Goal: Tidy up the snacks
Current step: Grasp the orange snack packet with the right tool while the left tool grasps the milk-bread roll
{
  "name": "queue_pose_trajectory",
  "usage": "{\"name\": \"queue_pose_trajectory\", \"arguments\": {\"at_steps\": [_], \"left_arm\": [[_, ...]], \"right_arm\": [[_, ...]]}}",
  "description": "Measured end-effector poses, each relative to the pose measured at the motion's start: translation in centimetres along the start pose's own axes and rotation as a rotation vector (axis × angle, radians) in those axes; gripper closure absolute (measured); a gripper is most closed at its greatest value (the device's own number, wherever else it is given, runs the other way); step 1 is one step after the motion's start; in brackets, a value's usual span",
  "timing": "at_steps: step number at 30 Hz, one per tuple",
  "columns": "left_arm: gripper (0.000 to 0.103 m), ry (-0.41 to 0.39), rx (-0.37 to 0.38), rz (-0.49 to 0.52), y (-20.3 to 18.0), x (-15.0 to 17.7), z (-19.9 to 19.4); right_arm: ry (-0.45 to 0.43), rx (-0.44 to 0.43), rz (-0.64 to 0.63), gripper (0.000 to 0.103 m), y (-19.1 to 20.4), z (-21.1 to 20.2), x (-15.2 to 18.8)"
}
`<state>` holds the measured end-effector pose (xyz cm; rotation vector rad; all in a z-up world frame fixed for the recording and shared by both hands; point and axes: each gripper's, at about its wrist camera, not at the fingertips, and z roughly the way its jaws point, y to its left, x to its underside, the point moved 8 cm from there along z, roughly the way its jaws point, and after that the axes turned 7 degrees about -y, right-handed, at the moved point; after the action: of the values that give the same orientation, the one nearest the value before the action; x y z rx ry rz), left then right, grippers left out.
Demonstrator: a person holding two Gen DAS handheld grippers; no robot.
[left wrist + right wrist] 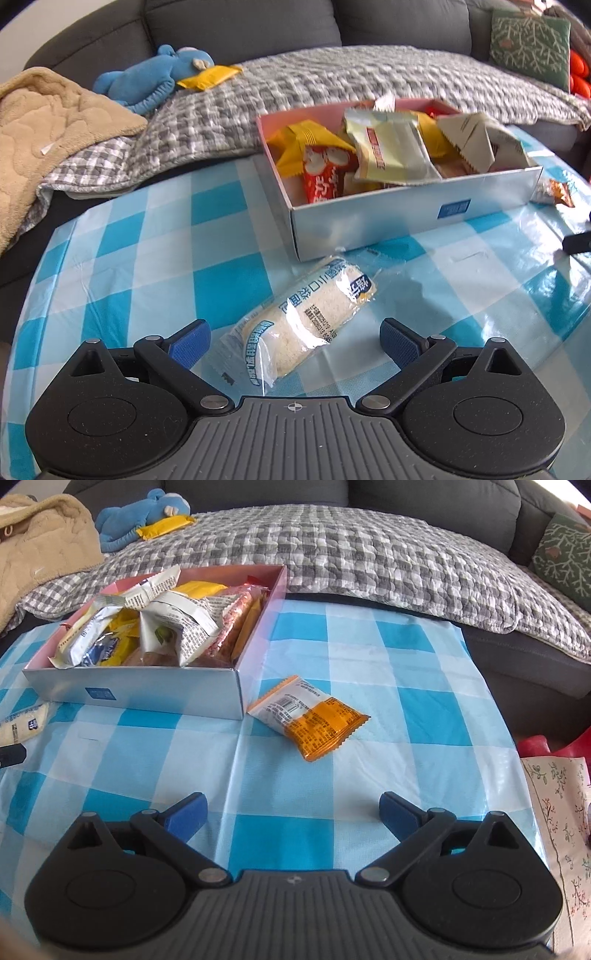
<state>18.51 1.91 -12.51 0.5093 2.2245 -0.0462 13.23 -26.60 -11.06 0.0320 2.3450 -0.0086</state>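
Both claws gaping and empty: left claw (294, 339) around the cake pack (295, 319) on the desk (221, 229), right claw (291, 814) well short of the orange packet (308, 716) beside the box (147, 690); slippery wrapper likely to squirt free or crush on closing.

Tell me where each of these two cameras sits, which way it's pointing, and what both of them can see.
Left wrist: on the left gripper, facing the wrapped white snack between its open fingers.
Right wrist: on the right gripper, open, facing the orange packet lying ahead on the tablecloth.
Shared: the snack box, blue plush toy, grey sofa.
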Motion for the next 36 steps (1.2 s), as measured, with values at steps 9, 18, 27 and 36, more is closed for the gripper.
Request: {"name": "queue_pose_trajectory", "arguments": {"at_steps": [9,18,27,36], "left_arm": [[0.004,0.008,0.005,-0.044,0.1,-0.3,0.7],[0.007,0.013,0.020,-0.066,-0.1,-0.9,1.3],[0.040,0.056,0.073,-0.079,-0.9,-1.2,0.8],[0.064,0.097,0.078,-0.105,-2.0,-0.9,-0.2]], "right_arm": [[-0.020,-0.011,-0.007,0.000,-1.3,1.7,-1.4],[-0.062,-0.039,-0.050,0.001,-1.2,3.3,-2.7],[-0.090,-0.097,-0.080,0.022,-0.6,3.5,-3.7],[-0.099,-0.134,-0.151,0.064,0.9,2.1,-3.2]]}}
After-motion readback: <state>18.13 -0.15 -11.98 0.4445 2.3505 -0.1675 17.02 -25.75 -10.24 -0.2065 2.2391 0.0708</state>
